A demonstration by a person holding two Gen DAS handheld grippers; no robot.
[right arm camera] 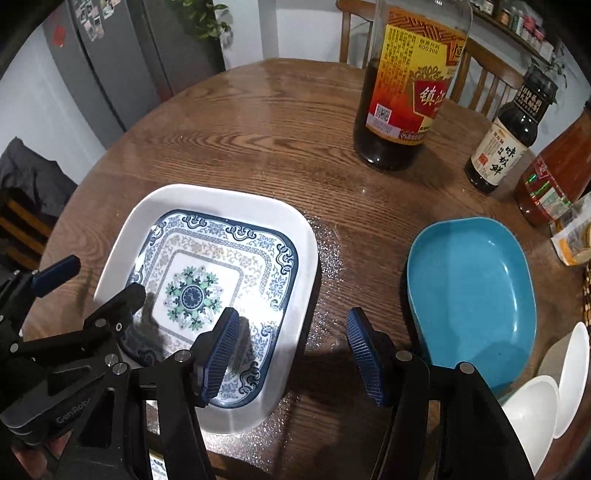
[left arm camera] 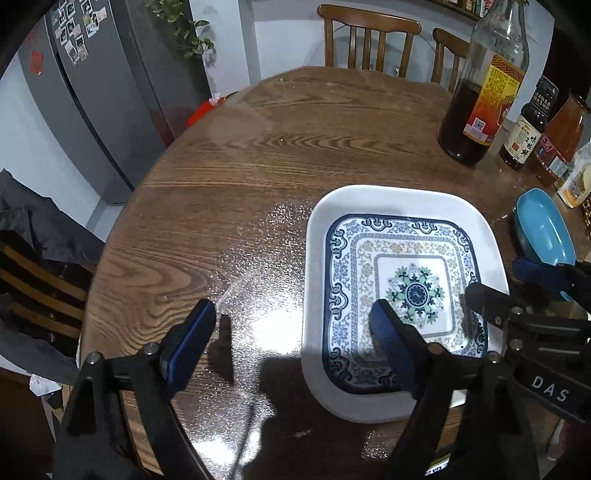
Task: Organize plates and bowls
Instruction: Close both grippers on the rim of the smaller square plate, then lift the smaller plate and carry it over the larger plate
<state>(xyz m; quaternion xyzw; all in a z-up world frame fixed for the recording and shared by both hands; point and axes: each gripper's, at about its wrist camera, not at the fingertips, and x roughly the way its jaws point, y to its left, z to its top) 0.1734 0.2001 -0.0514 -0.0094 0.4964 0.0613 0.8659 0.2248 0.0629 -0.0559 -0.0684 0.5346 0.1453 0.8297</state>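
Note:
A square white plate [left arm camera: 399, 206] [right arm camera: 225, 201] with a blue floral pattern lies flat on the round wooden table [left arm camera: 258, 155]. My left gripper [left arm camera: 291, 325] [right arm camera: 99, 280] stands open astride the plate's left rim, one finger over the pattern and one over bare wood. Astride the opposite rim, my right gripper [right arm camera: 293, 343] [left arm camera: 500, 278] is open too, its left finger above the plate. Neither pair of pads presses on anything. A blue oval dish [right arm camera: 472, 295] [left arm camera: 543, 229] sits right of the plate. Two white bowls [right arm camera: 535, 406] stand at the lower right.
A tall dark vinegar bottle [right arm camera: 399, 92], a small soy sauce bottle [right arm camera: 506, 136] and a red sauce bottle [right arm camera: 554, 177] stand at the table's far right. Wooden chairs [left arm camera: 369, 33] are behind the table, a grey fridge [left arm camera: 96, 92] at the left.

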